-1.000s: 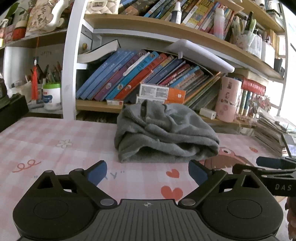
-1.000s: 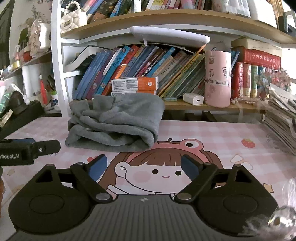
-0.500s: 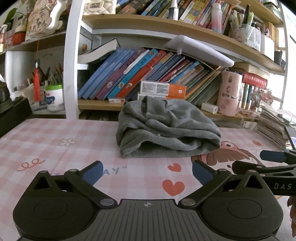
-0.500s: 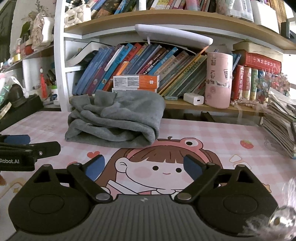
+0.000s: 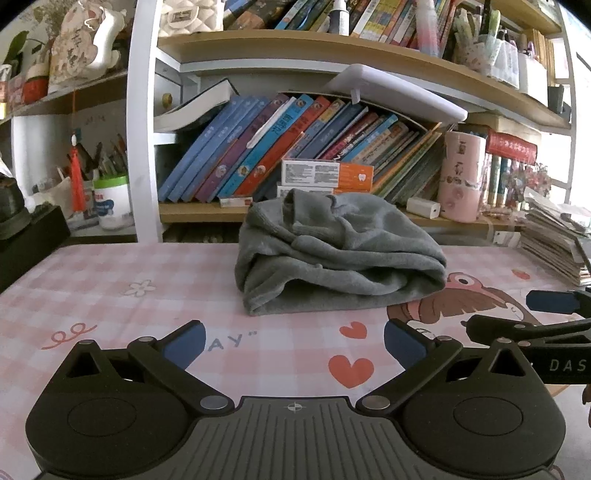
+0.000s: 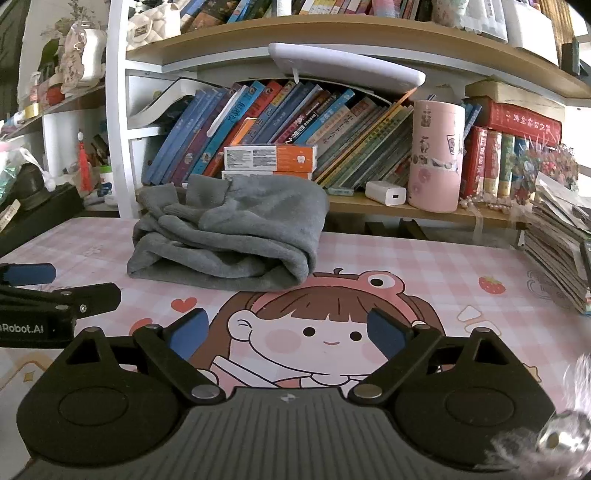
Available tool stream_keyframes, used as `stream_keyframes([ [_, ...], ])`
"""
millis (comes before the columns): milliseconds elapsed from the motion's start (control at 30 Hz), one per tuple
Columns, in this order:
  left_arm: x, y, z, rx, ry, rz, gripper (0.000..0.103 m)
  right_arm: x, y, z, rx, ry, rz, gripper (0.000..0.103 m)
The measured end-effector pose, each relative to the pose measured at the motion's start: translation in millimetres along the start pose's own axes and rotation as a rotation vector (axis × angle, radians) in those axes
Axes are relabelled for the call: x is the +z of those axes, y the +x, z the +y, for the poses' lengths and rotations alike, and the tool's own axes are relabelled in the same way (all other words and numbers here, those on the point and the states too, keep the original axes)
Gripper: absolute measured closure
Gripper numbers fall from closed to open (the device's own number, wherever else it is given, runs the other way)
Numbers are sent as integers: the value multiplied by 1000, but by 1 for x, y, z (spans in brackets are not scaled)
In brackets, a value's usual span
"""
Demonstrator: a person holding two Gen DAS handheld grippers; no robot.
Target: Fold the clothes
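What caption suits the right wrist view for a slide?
Right gripper open and empty above the pink cartoon mat, facing a folded grey garment before the bookshelf.

We saw soft daylight coming from the right, where it glared white; fisheye bent the shelf (image 5: 332, 51) edges, corners went dark.

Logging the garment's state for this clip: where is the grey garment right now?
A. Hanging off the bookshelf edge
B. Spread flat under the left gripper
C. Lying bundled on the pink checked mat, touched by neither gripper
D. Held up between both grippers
C: the grey garment sits as a folded bundle on the pink checked mat, with the left gripper and right gripper both open, empty and short of it.
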State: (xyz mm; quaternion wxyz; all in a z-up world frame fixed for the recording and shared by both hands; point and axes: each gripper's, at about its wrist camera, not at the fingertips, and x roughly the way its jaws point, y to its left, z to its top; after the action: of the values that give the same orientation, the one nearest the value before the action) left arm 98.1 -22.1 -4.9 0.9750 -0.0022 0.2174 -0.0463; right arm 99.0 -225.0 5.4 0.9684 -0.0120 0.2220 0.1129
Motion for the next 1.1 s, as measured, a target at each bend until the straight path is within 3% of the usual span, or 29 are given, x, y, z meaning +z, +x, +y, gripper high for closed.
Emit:
stream_keyframes([
  [1100, 0, 4, 2, -12, -10, 26, 0, 0, 4, -1, 12, 2, 20, 7],
])
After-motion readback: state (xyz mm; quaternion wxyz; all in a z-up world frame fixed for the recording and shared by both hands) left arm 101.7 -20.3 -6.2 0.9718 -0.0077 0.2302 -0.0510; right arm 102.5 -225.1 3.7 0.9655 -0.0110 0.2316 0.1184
